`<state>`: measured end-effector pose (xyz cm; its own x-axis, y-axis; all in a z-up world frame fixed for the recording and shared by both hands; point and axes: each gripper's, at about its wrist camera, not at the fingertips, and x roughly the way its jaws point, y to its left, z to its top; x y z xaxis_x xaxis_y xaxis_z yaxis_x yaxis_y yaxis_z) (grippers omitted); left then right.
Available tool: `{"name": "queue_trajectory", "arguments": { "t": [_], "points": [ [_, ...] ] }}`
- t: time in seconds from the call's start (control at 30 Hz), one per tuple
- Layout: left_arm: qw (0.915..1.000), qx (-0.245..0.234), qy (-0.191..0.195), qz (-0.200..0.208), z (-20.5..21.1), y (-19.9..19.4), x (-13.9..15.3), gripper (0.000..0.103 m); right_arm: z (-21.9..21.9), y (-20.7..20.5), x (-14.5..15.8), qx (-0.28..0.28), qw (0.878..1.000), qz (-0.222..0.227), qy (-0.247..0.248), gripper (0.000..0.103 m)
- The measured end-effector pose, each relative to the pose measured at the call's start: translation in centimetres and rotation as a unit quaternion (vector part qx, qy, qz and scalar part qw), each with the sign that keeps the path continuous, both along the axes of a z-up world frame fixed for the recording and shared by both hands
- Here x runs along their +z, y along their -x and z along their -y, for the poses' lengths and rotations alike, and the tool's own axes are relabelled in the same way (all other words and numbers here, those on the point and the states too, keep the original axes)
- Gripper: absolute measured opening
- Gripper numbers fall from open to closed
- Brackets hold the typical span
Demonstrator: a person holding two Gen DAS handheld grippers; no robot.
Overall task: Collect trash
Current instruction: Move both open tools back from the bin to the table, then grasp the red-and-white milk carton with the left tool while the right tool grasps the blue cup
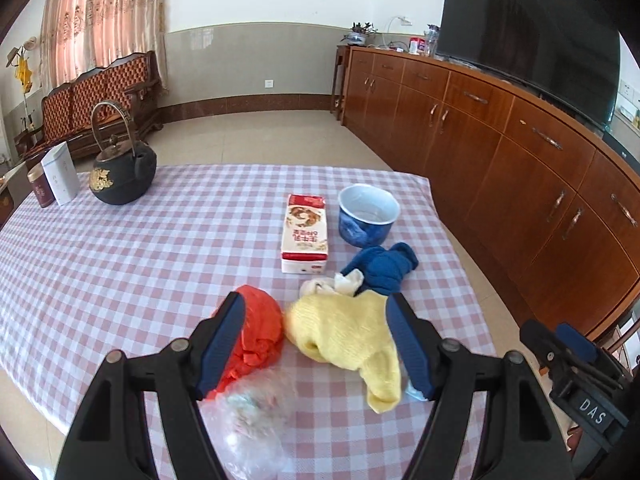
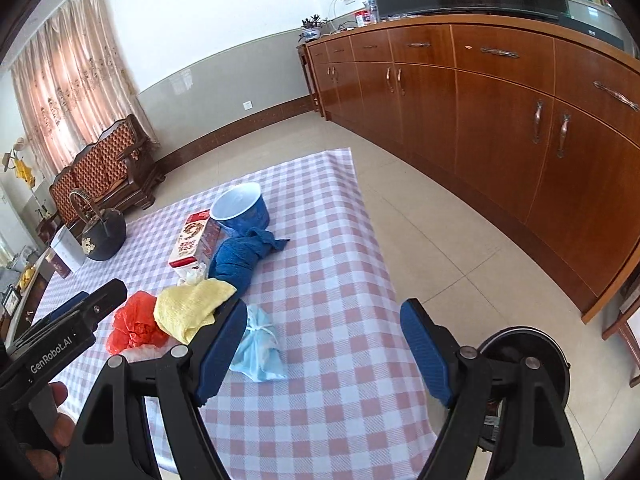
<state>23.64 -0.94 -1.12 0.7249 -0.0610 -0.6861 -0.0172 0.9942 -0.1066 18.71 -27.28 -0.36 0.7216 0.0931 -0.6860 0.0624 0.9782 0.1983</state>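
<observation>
Trash lies on the checked table [image 1: 120, 264]: a crumpled red plastic bag [image 1: 260, 328], a clear plastic bag [image 1: 256, 412], a milk carton [image 1: 305, 232], a blue paper bowl [image 1: 366, 214], and a light blue face mask [image 2: 258, 344]. A yellow cloth [image 1: 344, 332], a blue cloth [image 1: 384, 268] and a white scrap [image 1: 340, 284] lie among them. My left gripper [image 1: 316, 340] is open above the red bag and yellow cloth. My right gripper [image 2: 324, 348] is open, empty, just right of the mask near the table's right edge.
A black iron kettle [image 1: 122, 172], a white box [image 1: 60, 172] and a red tin [image 1: 40, 188] stand at the table's far left. A long wooden cabinet [image 1: 520, 168] runs along the right. A dark round bin [image 2: 524, 360] shows on the floor under my right gripper.
</observation>
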Motion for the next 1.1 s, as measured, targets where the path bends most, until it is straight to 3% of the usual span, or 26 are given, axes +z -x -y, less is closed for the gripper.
{"name": "queue_trajectory", "arguments": {
  "t": [0.2, 0.6, 1.1],
  "points": [
    [0.9997, 0.006, 0.006, -0.022, -1.9, -3.5, -1.1, 0.074, -3.4, -4.4, -0.6, 0.030, 1.000, -0.005, 0.003, 0.081],
    [0.9970, -0.022, 0.024, -0.071, -1.1, -9.3, -3.5, 0.074, -6.1, -12.5, -3.2, 0.053, 0.998, -0.035, 0.011, 0.081],
    [0.9927, -0.029, 0.029, -0.113, -1.3, -13.2, -5.8, 0.074, -7.6, -17.5, -4.5, 0.070, 0.996, -0.051, 0.012, 0.081]
  ]
}}
